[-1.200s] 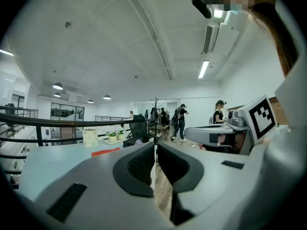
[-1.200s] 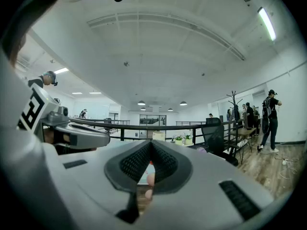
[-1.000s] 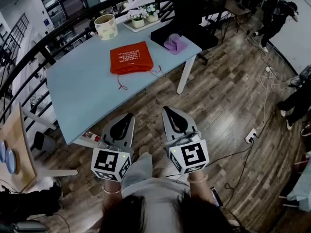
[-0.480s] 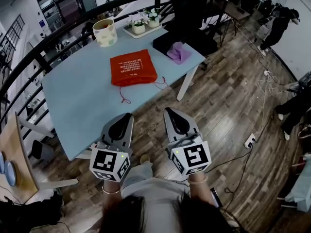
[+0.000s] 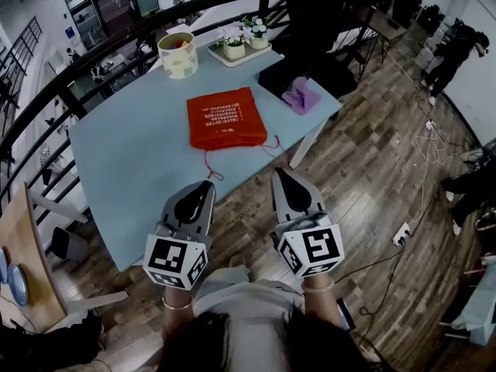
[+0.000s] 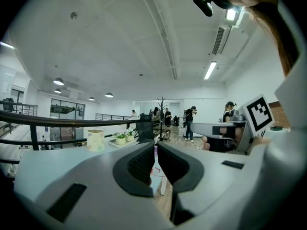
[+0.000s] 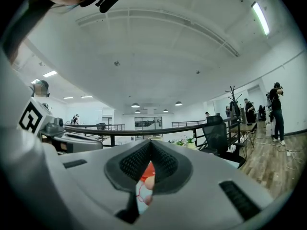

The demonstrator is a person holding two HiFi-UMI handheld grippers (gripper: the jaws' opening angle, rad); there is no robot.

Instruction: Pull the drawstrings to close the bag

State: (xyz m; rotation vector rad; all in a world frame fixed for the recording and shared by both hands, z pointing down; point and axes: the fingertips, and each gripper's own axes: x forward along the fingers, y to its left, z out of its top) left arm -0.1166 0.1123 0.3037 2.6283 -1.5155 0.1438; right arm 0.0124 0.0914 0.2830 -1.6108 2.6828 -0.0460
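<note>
A red drawstring bag [image 5: 226,117] lies flat on the light blue table [image 5: 132,161]. Its two thin red cords trail toward the table's front edge, one cord [image 5: 210,167] on the left and the other cord [image 5: 273,144] on the right. My left gripper [image 5: 206,186] and right gripper [image 5: 281,173] hover side by side just in front of that edge, short of the cords. Both hold nothing. The left gripper [image 6: 155,145] shows only a thin slit between its pads. The right gripper [image 7: 150,143] has its pads touching, with the red bag [image 7: 148,169] glimpsed below them.
At the table's far side stand a patterned cup [image 5: 177,53], a tray of potted plants [image 5: 243,43] and a purple cloth [image 5: 301,98] on a black case. A dark railing [image 5: 46,99] curves behind. Cables and a power strip [image 5: 401,235] lie on the wooden floor; people stand at right.
The table and bag have slid right and nearer in the head view, so both grippers now sit closer to the front edge and the cords. Jaws unchanged.
</note>
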